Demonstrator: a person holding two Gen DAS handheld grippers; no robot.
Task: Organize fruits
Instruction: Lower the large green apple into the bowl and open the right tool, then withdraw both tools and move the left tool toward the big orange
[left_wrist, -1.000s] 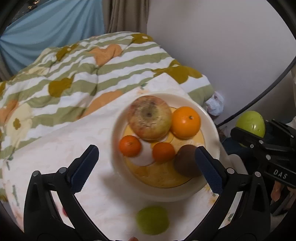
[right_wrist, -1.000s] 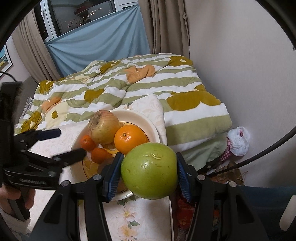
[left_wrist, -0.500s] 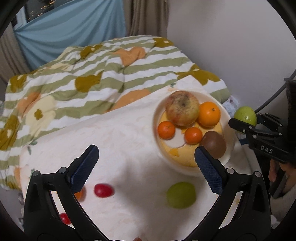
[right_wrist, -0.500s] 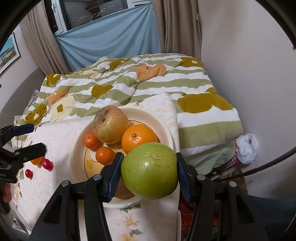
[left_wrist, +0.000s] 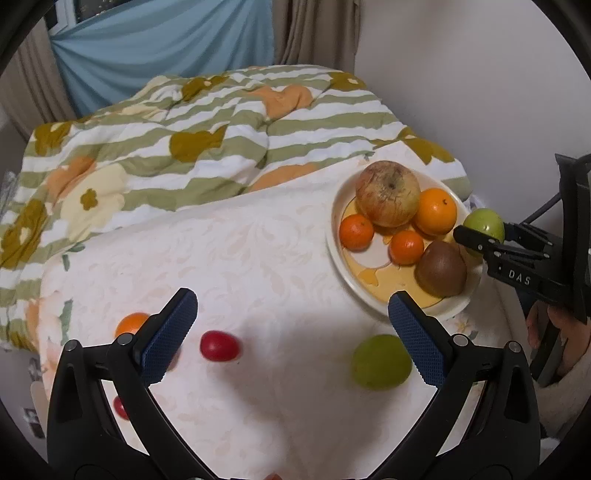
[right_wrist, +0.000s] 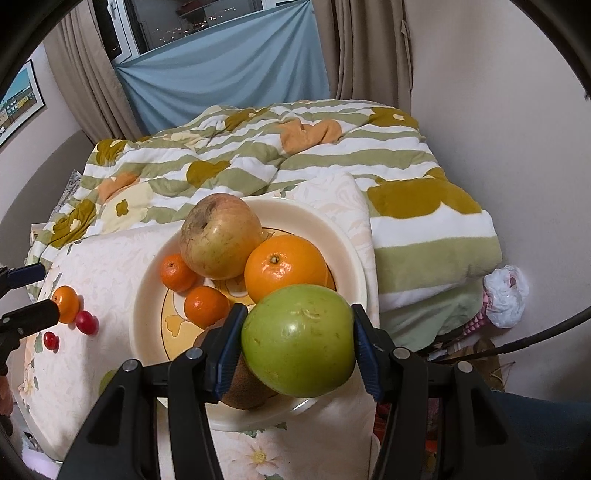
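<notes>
One cream plate (left_wrist: 341, 258), at the right of the left wrist view, carries five fruits: one large apple (left_wrist: 388, 194), one orange (left_wrist: 436, 211), two small mandarins (left_wrist: 356, 232) (left_wrist: 406, 247) and one brown kiwi (left_wrist: 441, 269). Two green apples: one (right_wrist: 299, 339) in the right hand-held gripper (right_wrist: 297, 347), one (left_wrist: 380, 362) loose on the counter (left_wrist: 258, 266), lower right. At lower left lie one more mandarin (left_wrist: 131, 323) and two small red fruits (left_wrist: 219, 346) (left_wrist: 120, 406). Two hand-held grippers in all, the left hand-held gripper (left_wrist: 291, 321) empty.
</notes>
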